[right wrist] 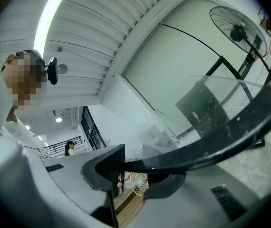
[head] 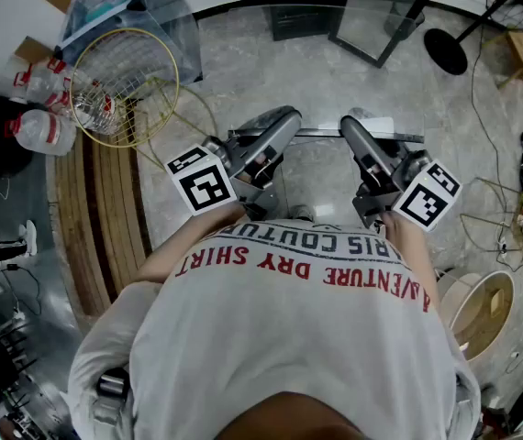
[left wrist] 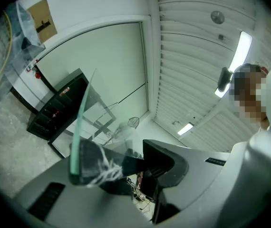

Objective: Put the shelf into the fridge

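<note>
Left gripper (head: 278, 126) jaws pinch the near edge of the glass shelf (head: 321, 71). Right gripper (head: 355, 131) jaws clamp that same edge alongside. The shelf is held out in front of the person, over the marble floor (head: 156, 200).

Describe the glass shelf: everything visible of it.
The glass shelf is a clear flat pane, greenish along its cut edge, with a dark trim strip on the near side. It is held in the air ahead of the person and looks about level, with the stone floor showing through it. The left gripper and right gripper each clamp that near edge, fingers shut on it, side by side. Nothing else appears to touch it.
</note>
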The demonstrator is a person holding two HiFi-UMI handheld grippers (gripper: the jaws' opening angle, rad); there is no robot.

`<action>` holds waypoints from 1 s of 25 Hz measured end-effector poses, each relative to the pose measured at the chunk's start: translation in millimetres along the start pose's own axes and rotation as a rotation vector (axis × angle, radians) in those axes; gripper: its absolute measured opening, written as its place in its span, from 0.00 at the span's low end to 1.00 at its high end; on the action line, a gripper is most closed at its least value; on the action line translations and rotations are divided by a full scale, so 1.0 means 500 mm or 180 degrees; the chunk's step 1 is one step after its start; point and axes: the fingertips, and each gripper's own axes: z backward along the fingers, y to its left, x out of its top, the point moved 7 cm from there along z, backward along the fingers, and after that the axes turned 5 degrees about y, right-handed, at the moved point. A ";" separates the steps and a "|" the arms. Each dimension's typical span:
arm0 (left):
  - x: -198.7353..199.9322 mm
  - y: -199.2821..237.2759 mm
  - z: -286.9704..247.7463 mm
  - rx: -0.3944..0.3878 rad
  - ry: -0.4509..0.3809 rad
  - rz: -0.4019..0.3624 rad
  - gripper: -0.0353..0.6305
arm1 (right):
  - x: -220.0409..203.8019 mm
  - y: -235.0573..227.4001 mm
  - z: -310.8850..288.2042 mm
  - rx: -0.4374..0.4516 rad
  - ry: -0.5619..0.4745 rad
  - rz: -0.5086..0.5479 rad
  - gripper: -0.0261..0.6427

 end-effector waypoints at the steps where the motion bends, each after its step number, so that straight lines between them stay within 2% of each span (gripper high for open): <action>1: -0.003 -0.003 -0.008 0.0004 0.0000 -0.0011 0.19 | 0.007 0.000 0.004 0.0008 -0.0003 0.0008 0.23; 8: 0.004 -0.023 -0.033 0.0023 -0.0032 -0.0061 0.20 | 0.041 0.002 0.016 0.0061 -0.0004 0.0074 0.23; 15: -0.012 -0.036 -0.100 0.0067 -0.0075 -0.0126 0.20 | 0.077 -0.045 0.060 0.0127 -0.0003 0.0093 0.23; 25: -0.017 -0.032 -0.136 0.0099 -0.0083 -0.0122 0.20 | 0.096 -0.075 0.073 0.0151 0.0013 0.0075 0.23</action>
